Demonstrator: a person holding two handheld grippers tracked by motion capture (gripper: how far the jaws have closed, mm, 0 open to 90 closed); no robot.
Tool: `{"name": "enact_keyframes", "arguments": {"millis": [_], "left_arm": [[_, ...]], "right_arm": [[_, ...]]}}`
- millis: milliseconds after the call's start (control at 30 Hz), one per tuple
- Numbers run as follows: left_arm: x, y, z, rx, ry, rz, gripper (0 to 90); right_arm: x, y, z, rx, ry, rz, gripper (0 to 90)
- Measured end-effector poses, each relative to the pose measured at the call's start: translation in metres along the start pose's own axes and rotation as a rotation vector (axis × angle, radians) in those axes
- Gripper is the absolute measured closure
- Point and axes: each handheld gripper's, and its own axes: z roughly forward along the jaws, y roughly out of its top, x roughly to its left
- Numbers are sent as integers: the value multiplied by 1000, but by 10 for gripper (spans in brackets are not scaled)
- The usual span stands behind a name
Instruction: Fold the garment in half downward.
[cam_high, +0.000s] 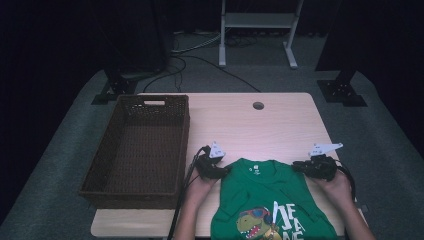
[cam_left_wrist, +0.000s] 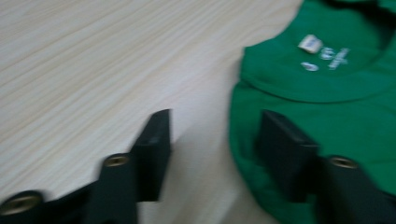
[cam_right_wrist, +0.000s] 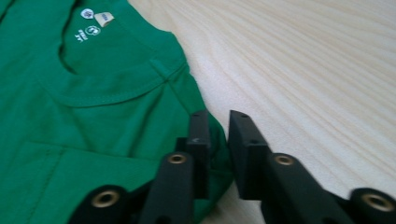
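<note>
High view: pale wooden table (cam_high: 280, 125); green T-shirt (cam_high: 270, 195) laid flat at its near edge, about 6 o'clock, collar toward 12 and dinosaur print toward the person. Left gripper (cam_high: 220, 171) sits at the shirt's left shoulder, about 10 o'clock of the garment; right gripper (cam_high: 300, 166) at the right shoulder, about 2 o'clock, one hand per corner, apparently so both shoulders can be taken together. Dark woven basket (cam_high: 142, 150) stands at 9 o'clock on the table, a likely destination. Left gripper view: jaws part-way open, one jaw over bare table (cam_left_wrist: 93, 70), the other over the green T-shirt (cam_left_wrist: 327, 102); the shoulder edge lies between them, and the pads do not yet press it. Collar label sits at 1 o'clock. Right gripper view: jaws nearly together, with the hem of the green T-shirt (cam_right_wrist: 93, 116) pinched between them at the shoulder edge; table (cam_right_wrist: 303, 60) fills 1 to 4 o'clock. Collar label lies at 11 o'clock.
</note>
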Motion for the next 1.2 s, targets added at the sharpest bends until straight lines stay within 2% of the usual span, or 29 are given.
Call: {"name": "enact_keyframes", "arguments": {"millis": [67,100,167,367,633,933,1067,1200], "left_arm": [[-2,0,0,-4,-35,-2,718],[-2,0,0,-4,-49,-20,788],[0,-1,0,-3,-69,-60,869],[4,0,2,-6,-67,-119,878],[22,9,11,-12,-39,-167,876],[46,24,25,11,11,-199,877],[56,27,29,1,34,-238,877],[59,29,27,-6,25,-269,881]], "right_arm": [[0,0,0,2,9,4,871],[0,1,0,5,9,8,873],[0,1,0,7,8,9,876],[-1,4,2,12,-4,21,878],[-17,20,14,28,-33,65,880],[-37,35,30,1,-64,118,883],[-44,42,37,-5,-81,148,883],[-49,45,38,-4,-69,185,888]]}}
